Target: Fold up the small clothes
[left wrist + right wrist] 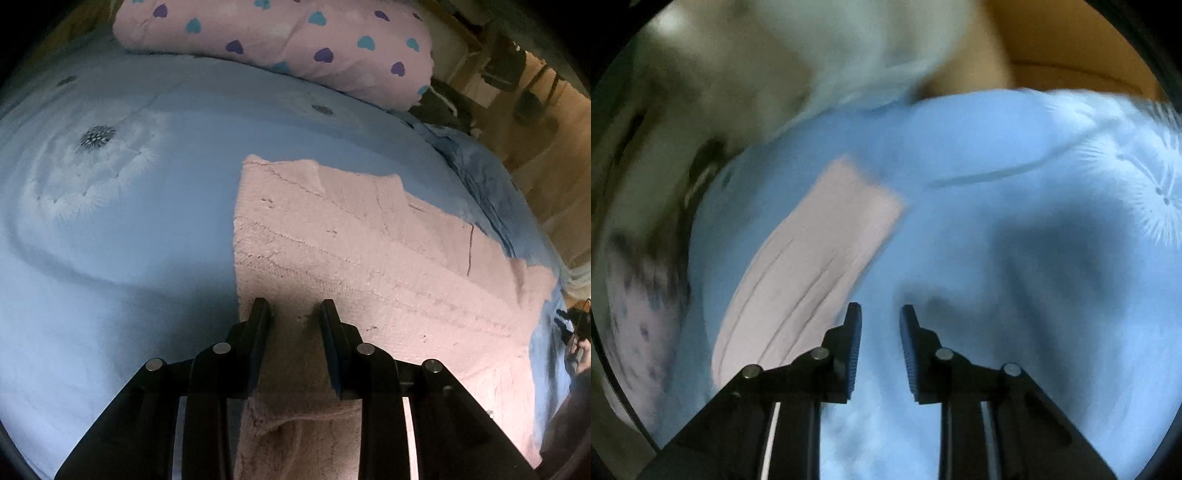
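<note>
The left tool (293,308) pinches the pink garment's (369,258) near edge, likely anchoring it on the bed (129,240). The right tool (881,314) — slightly parted, empty — hangs beside the garment.

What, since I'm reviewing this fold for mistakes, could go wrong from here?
1. The left tool pinches the pink garment only at its near edge. A pull may drag the whole piece across the blue sheet and skew the fold.
2. The right tool is empty and beside the garment, over bare sheet, in a blurred view. It might catch sheet instead of garment.
</note>
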`<state>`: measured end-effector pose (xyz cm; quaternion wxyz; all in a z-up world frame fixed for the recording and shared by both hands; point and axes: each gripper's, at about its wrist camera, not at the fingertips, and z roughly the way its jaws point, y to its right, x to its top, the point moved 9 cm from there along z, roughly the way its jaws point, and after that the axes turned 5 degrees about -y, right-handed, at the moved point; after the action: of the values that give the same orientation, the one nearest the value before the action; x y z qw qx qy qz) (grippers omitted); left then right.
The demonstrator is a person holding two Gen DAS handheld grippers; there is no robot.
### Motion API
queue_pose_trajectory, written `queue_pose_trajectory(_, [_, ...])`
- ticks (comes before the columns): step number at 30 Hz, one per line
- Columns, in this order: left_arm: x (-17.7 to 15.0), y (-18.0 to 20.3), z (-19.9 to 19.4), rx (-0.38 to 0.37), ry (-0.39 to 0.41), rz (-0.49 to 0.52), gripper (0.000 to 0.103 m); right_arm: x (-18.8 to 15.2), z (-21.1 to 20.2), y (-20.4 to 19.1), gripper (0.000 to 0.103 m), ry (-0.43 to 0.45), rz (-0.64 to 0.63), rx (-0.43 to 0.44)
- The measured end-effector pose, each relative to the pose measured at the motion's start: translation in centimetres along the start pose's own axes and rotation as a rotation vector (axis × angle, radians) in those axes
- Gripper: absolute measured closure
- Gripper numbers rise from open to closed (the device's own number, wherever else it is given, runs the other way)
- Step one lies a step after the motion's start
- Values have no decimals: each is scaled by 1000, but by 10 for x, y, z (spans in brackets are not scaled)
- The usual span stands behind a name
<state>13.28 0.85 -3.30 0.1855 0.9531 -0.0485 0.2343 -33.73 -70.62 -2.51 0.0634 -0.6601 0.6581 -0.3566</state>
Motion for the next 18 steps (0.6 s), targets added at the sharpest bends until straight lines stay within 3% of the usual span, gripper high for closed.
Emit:
queue_pose_trajectory(2, [-1, 2, 0, 17, 6, 25, 96, 8, 13, 7, 71, -6, 5, 45])
queue_pose_trajectory(3, [-1, 2, 0, 27, 9, 33, 96, 8, 20, 8, 61, -6, 8, 52])
queue_pose_trajectory(7, [1, 5, -1, 44, 3, 48, 95, 20, 41, 10, 61, 36, 55, 134])
queue_pose_trajectory(11, [-1, 0, -4, 18, 4, -12, 96, 46, 55, 3, 62, 98, 104, 225])
queue_pose_trajectory(12, [-2, 0, -4, 28, 5, -17, 96, 52, 58, 1, 65, 103, 117, 253])
queue_pose_trajectory(13, [-3, 2, -5, 60, 5, -11, 96, 57, 61, -2, 92, 85, 131, 292])
queue_pose_trajectory(15, [-5, 7, -12, 137, 19, 23, 96, 58, 57, -14, 97, 31, 113, 359])
queue_pose_trajectory(17, [-7, 22, -25, 191, 81, 62, 95, 63, 28, -29, 97, 108, -17, 391])
queue_pose_trajectory(18, [-7, 31, -31, 191, 103, 81, 95, 55, 5, -43, 97, 148, -139, 379])
